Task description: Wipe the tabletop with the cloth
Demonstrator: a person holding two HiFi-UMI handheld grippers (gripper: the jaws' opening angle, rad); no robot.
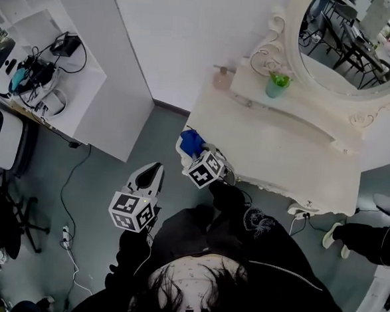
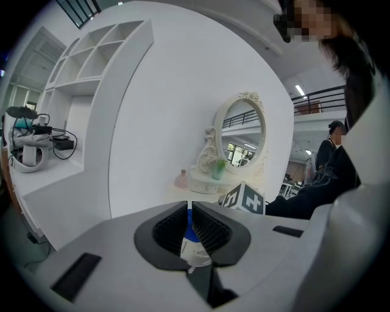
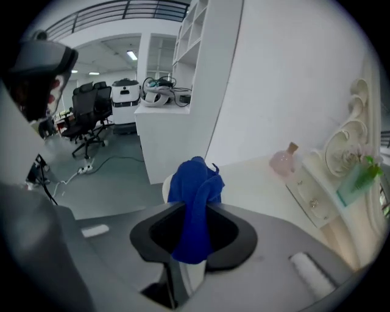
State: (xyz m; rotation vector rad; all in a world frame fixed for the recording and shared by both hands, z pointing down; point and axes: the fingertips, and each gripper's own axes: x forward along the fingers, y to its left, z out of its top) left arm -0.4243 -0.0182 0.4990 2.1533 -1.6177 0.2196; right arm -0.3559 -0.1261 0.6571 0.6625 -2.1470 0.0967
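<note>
Clamping the cloth [image 3: 194,183] are the right gripper [image 3: 195,206] fingers; the left gripper [image 2: 189,210] fingers sit closed, empty.

A white wall [image 1: 190,38] meets grey-green floor [image 1: 107,179], flanked by a white shelf unit [image 1: 120,80] and an ornate oval mirror [image 1: 353,43].

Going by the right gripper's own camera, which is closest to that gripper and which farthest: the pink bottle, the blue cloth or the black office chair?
1. Crumpled blue cloth: pinched in the right gripper itself.
2. Small pink glass bottle: ahead and to the right, on the cream tabletop.
3. Black wheeled office chair: far off at the left, beyond the white counter.
</note>
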